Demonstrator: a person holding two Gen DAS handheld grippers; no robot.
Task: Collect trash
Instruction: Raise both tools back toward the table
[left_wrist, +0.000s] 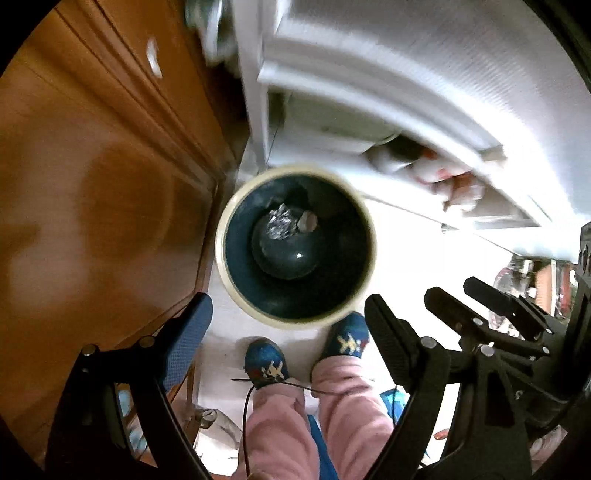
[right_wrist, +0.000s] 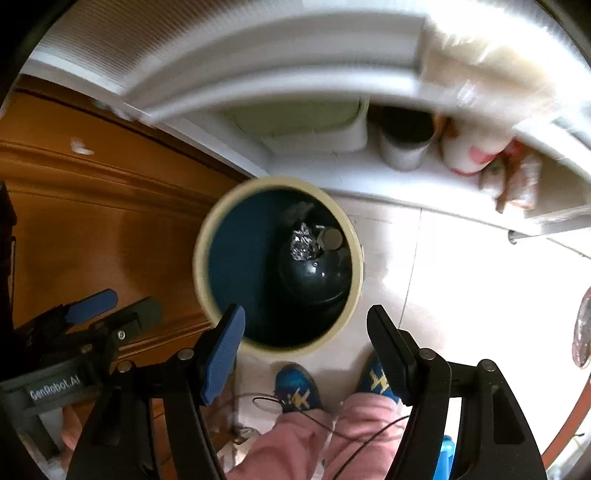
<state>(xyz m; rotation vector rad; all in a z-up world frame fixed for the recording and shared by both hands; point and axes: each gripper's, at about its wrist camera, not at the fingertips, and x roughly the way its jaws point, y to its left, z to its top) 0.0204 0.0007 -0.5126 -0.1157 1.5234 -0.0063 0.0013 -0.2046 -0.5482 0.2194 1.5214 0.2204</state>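
Motion blur is smearing the white shelf unit (left_wrist: 406, 92) in both views, so the items (right_wrist: 491, 162) sitting on its lower shelf are staying unreadable: a pale container, a dark-mouthed cup and some red-marked packaging, nothing more definite. Inside the bin (left_wrist: 225, 229), the crumpled foil (left_wrist: 279, 224) is lying beside a small grey piece (left_wrist: 307, 220) too small to identify. The person's legs (left_wrist: 314, 424) are running off the bottom edge. A reddish round object (right_wrist: 583, 332) is being cut by the right edge of the right wrist view.
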